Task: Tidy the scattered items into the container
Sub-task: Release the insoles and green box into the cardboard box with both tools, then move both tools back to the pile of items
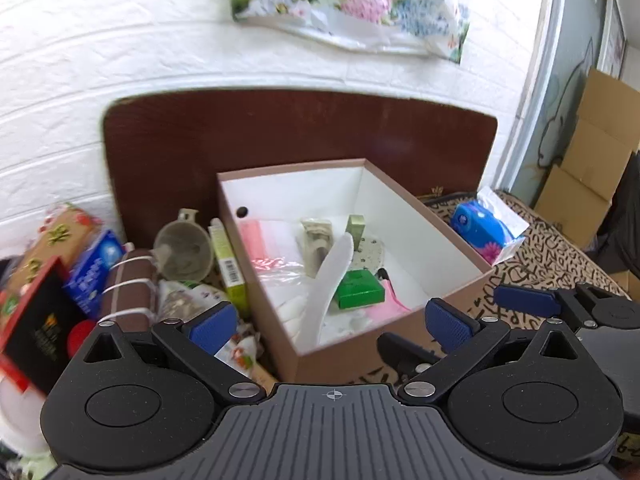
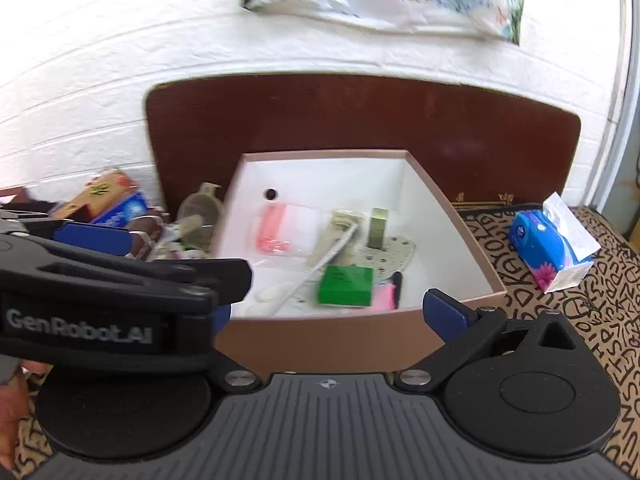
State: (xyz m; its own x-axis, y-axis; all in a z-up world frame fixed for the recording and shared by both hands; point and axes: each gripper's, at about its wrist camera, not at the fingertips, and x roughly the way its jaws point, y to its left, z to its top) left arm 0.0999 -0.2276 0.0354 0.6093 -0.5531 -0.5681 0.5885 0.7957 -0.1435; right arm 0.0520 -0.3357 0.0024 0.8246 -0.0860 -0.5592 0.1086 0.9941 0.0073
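Observation:
A brown cardboard box (image 1: 348, 344) (image 2: 320, 340) with a white inside holds a green box (image 1: 359, 290) (image 2: 345, 286), a pink-and-clear bag (image 1: 264, 240) (image 2: 280, 228), a white shoehorn-like piece (image 1: 330, 276) and other small items. My left gripper (image 1: 332, 320) is open and empty just before the box's near wall. My right gripper (image 2: 332, 316) is open and empty, also at the near wall; the left gripper's body (image 2: 100, 300) crosses its left side. Scattered items lie left of the box: a brown roll (image 1: 130, 288), a clear funnel (image 1: 184, 248), a green carton (image 1: 228, 264).
A blue tissue pack (image 1: 484, 232) (image 2: 548, 248) lies right of the box on a letter-patterned cloth (image 2: 600, 320). A dark wooden headboard (image 1: 280, 132) and a white brick wall stand behind. A red-and-black box (image 1: 32, 328) and a blue pack (image 1: 94, 268) sit far left. Cardboard cartons (image 1: 588, 152) stand at right.

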